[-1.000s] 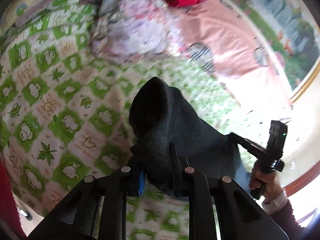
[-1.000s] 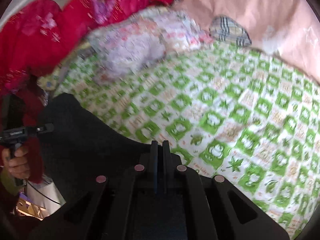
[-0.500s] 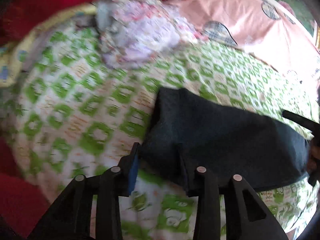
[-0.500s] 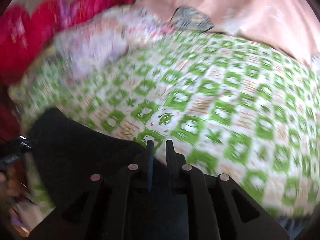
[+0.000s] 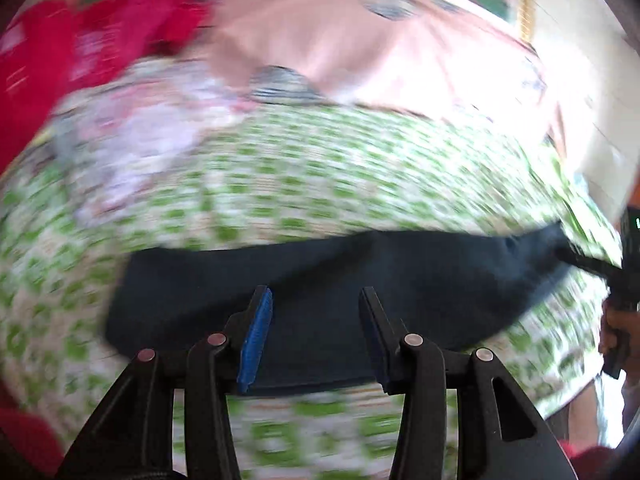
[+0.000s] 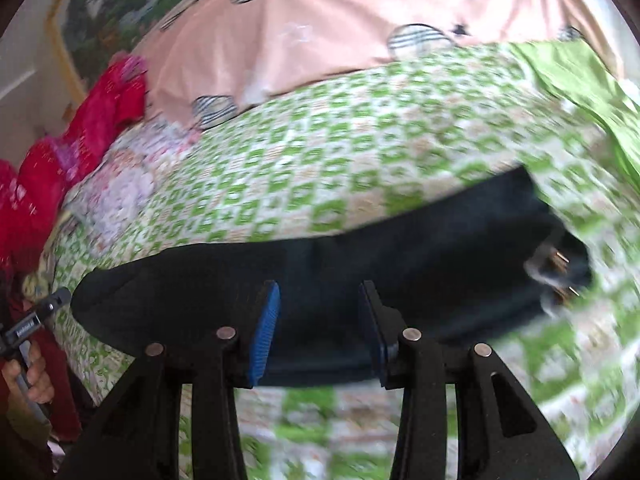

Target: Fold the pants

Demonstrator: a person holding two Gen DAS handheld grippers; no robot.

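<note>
The dark navy pants (image 5: 320, 280) lie spread in a long flat strip across the green-and-white checked bedspread (image 5: 320, 184). They also show in the right wrist view (image 6: 360, 264), with a waist clasp at the right end. My left gripper (image 5: 316, 300) is open, its jaws apart just above the near edge of the pants. My right gripper (image 6: 320, 296) is open too, over the near edge of the pants. Both views are motion-blurred.
A pale floral cloth (image 6: 116, 188) and red garments (image 6: 80, 128) lie at the left of the bed. A pink quilt with striped patches (image 6: 320, 20) covers the far side. A plain green sheet (image 6: 580, 80) lies at the right.
Both grippers have let go of the pants and opened. The pants went from hanging bunched in the air to lying stretched flat on the bedspread.
</note>
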